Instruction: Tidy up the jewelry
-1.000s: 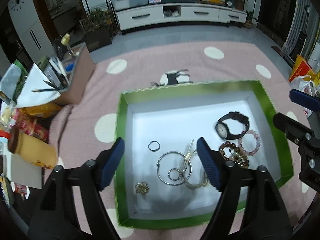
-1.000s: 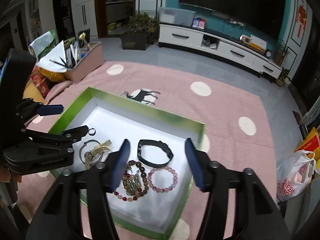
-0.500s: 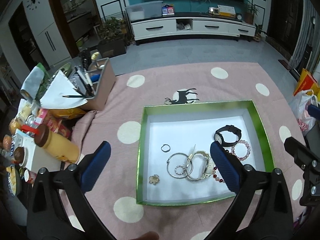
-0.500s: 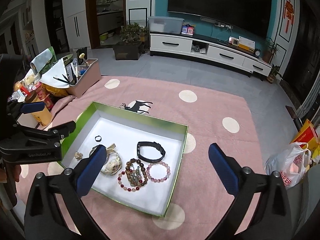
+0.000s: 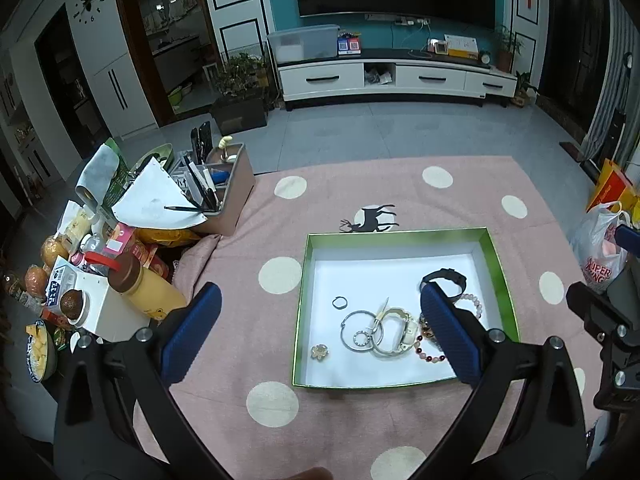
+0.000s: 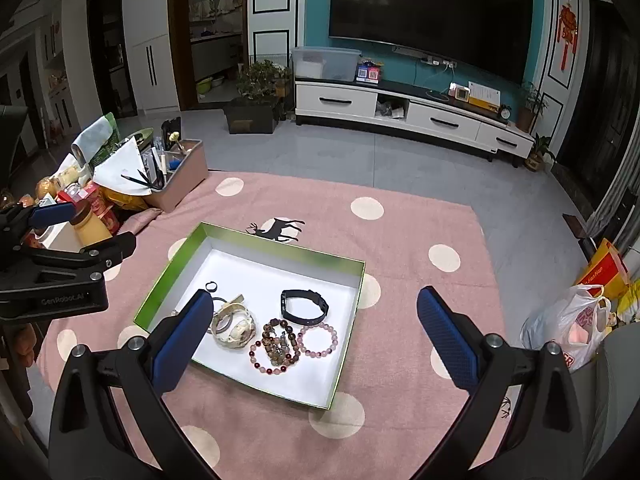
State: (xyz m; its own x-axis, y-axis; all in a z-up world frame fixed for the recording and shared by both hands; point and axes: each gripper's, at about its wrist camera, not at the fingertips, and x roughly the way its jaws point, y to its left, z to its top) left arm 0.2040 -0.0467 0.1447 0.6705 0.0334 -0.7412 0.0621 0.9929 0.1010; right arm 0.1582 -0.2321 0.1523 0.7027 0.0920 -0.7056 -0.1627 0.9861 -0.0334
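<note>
Currently both the left tool (image 5: 320, 320) and right tool (image 6: 312, 320) are hanging wide open and empty above the box (image 6: 256, 242), risking snagging tangled bangles (image 5: 362, 330) at its 7 o'clock corner.

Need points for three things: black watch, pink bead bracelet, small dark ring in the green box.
black watch (image 6: 305, 307): right wrist view, on the near side of its band.
pink bead bracelet (image 6: 318, 354): right wrist view, on the near beads.
small dark ring (image 5: 339, 302): left wrist view, on the ring's rim.
</note>
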